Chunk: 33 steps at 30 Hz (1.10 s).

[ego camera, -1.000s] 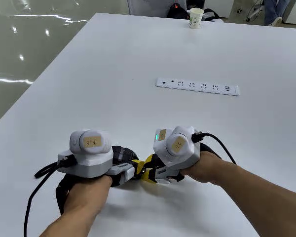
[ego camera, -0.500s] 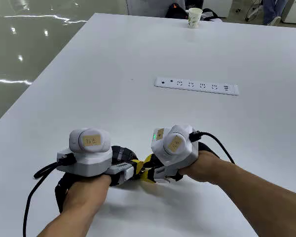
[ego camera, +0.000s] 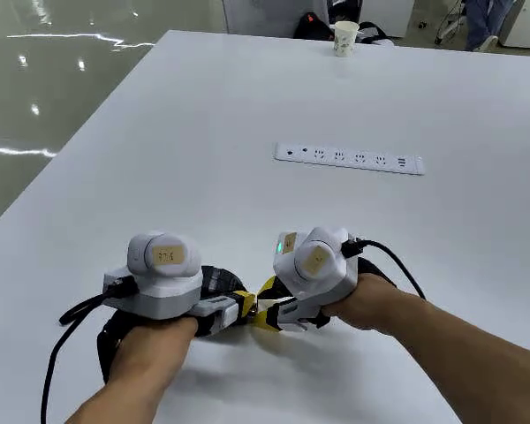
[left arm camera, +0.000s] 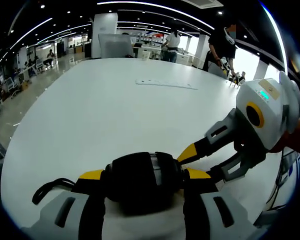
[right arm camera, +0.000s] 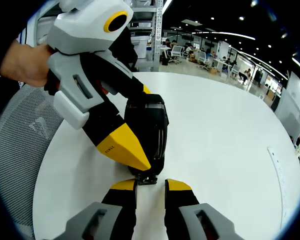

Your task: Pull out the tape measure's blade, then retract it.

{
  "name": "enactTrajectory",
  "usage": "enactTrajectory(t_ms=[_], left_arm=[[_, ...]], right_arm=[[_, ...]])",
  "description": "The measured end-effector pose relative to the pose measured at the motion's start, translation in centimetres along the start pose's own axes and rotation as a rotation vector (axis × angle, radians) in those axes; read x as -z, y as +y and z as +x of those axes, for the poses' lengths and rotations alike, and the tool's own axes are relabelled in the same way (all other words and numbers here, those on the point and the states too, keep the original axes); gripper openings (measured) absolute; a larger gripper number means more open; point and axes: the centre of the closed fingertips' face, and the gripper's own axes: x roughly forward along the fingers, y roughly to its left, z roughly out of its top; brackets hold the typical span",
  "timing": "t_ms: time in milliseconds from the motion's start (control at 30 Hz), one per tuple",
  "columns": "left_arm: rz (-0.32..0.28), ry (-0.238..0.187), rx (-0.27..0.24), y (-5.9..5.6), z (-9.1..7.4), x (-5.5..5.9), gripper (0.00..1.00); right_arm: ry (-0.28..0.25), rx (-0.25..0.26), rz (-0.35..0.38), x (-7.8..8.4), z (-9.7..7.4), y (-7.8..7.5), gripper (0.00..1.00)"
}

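A black tape measure (left arm camera: 145, 186) sits low over the white table (ego camera: 247, 132), and my left gripper (left arm camera: 145, 175) is shut on its body, yellow tips on either side. In the head view the tape measure (ego camera: 219, 281) lies between my left gripper (ego camera: 234, 307) and my right gripper (ego camera: 267, 314), which face each other. From the right gripper view, the case (right arm camera: 151, 131) is straight ahead with its small metal blade hook (right arm camera: 147, 178) at my right gripper's (right arm camera: 151, 186) yellow tips. Those jaws stand a narrow gap apart, with table showing between them.
A white power strip (ego camera: 349, 159) lies across the table's middle, beyond the grippers. A paper cup (ego camera: 344, 37) stands at the far edge. Black cables trail from both grippers toward the person. The table's left edge drops to a shiny floor.
Both grippers stay at the tape measure, almost where they were; the head camera has shifted slightly.
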Motion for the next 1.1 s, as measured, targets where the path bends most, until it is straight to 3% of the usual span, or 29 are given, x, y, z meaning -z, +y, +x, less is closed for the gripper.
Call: enactTrajectory(t_ms=[433, 800, 1100], left_arm=[[0.046, -0.007, 0.023, 0.2, -1.4, 0.7, 0.56], [0.075, -0.013, 0.064, -0.2, -2.3, 1.3, 0.61], [0.105, -0.029, 0.112, -0.7, -3.1, 1.1, 0.66]], right_arm=[[-0.009, 0.035, 0.038, 1.0, -1.8, 0.7, 0.24], [-0.022, 0.091, 0.083, 2.2, -4.0, 1.3, 0.29], [-0.041, 0.143, 0.128, 3.0, -5.7, 1.7, 0.34]])
